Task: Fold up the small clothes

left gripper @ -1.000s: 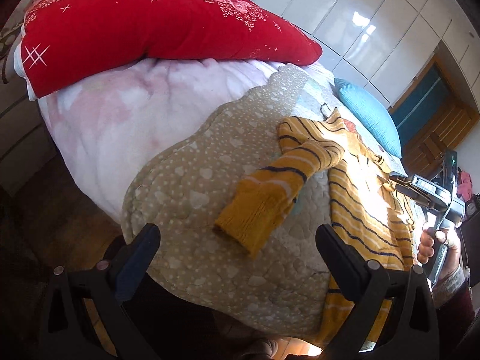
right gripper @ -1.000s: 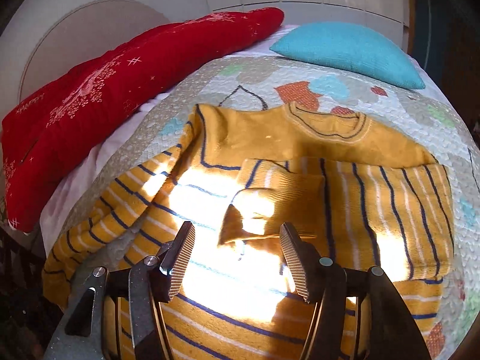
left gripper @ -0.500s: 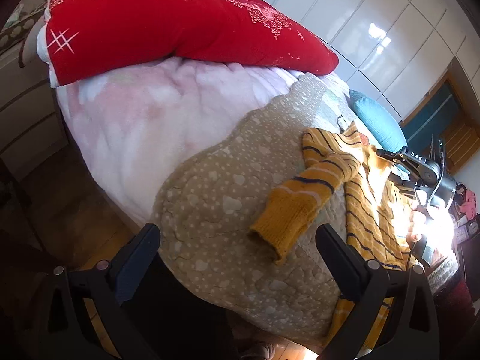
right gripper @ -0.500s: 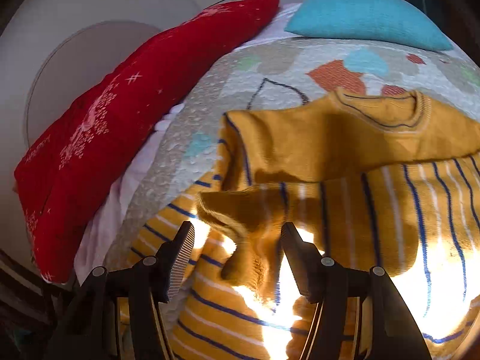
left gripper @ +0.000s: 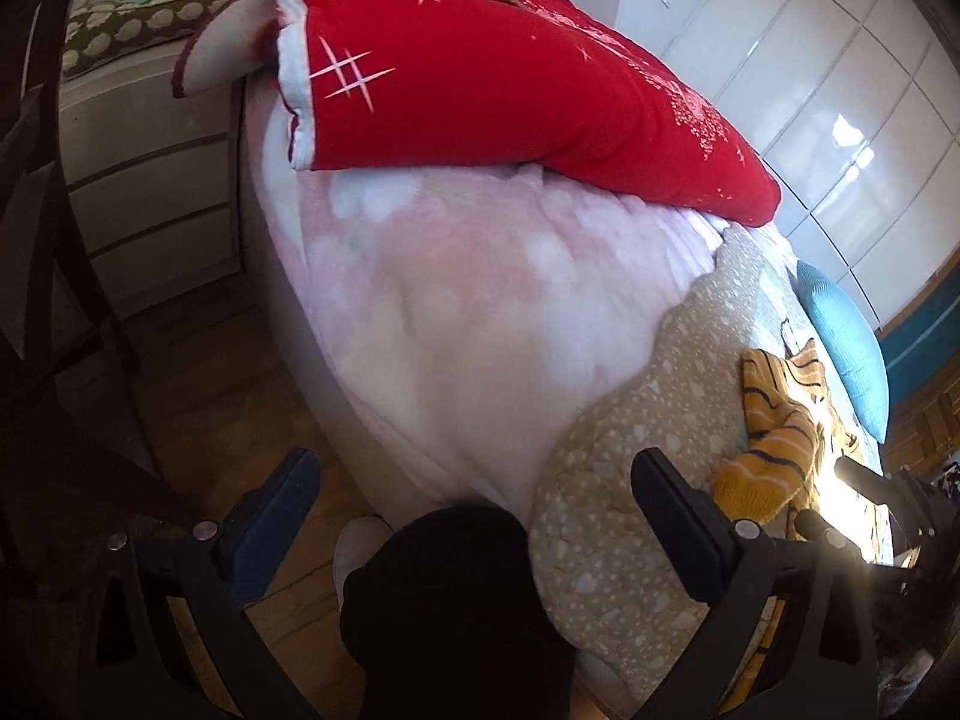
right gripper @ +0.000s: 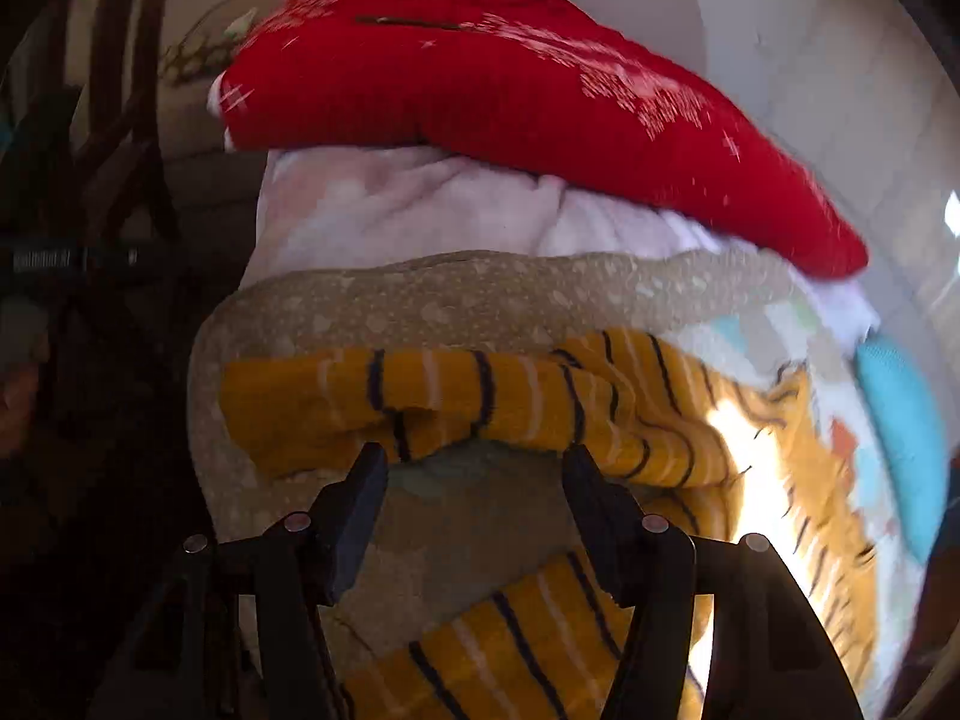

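The black plastic left gripper (left gripper: 474, 489) carries blue-padded fingers (left gripper: 273, 513) and silver screws, while the matching black right gripper (right gripper: 474, 495) has dark ribbed pads (right gripper: 360, 516) and silver screws.

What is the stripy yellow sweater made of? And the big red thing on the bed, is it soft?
The yellow striped sweater looks like knitted yarn, matte: a ribbed cuff shows at the sleeve end and it drapes in soft folds. The red quilt looks like plush, velvety fabric with padding inside, since it puffs up thick and rounded, so probably soft. The exact fibre of either cannot be told.
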`<state>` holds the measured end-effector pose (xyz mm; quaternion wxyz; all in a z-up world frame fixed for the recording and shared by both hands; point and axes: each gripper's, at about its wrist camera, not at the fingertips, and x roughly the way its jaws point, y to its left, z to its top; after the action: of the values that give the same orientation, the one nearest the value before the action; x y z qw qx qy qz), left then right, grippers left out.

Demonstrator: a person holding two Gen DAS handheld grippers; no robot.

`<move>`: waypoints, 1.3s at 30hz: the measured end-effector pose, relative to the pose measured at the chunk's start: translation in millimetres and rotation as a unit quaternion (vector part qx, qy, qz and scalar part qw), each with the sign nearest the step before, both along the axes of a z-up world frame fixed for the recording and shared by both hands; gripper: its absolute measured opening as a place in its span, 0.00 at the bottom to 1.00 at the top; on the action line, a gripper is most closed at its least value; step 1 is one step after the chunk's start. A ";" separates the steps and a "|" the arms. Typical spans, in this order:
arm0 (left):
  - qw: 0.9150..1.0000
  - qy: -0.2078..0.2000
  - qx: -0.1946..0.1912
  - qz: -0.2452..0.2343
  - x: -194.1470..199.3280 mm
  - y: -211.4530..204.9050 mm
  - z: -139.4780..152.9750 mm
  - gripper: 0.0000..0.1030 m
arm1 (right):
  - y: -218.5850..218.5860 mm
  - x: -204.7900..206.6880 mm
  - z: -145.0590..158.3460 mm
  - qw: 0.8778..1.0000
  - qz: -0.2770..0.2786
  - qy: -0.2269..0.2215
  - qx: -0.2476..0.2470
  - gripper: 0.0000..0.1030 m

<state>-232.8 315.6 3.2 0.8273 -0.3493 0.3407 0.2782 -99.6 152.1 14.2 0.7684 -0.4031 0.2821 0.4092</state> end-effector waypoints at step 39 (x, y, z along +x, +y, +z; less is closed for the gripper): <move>0.990 -0.004 0.039 -0.137 70.3 -77.6 35.4 1.00 | -381.5 214.1 68.9 0.767 -0.602 0.039 0.218 0.15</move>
<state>-162.5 238.1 38.6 0.8721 -0.2677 0.3708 0.1740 114.5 -229.4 83.1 0.9126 0.0441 0.4001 -0.0714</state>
